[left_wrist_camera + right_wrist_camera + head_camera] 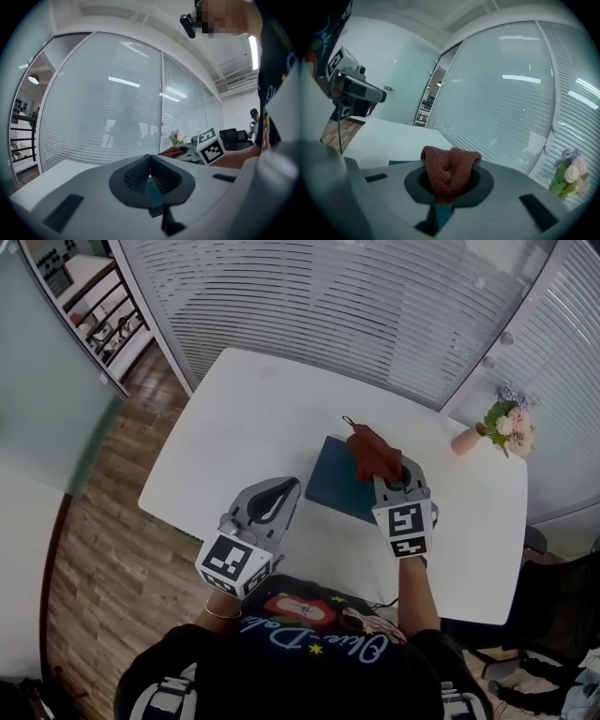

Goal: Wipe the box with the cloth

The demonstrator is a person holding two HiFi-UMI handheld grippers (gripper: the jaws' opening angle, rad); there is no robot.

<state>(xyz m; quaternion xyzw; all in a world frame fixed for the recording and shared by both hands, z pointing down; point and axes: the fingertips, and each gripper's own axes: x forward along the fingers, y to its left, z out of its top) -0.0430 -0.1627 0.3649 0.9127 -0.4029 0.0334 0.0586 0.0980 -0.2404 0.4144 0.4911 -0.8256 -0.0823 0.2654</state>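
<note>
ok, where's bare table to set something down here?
Free: the table left of the box, out to the window-side rim; also the right end, nearer than the flower vase. Crowded: centre front, where the left gripper sits beside the box and the right gripper holds the cloth over it.

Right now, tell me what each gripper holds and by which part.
The right gripper pinches the red cloth by its bunched near end; the rest lies on the blue box. The left gripper holds nothing, jaws together.
</note>
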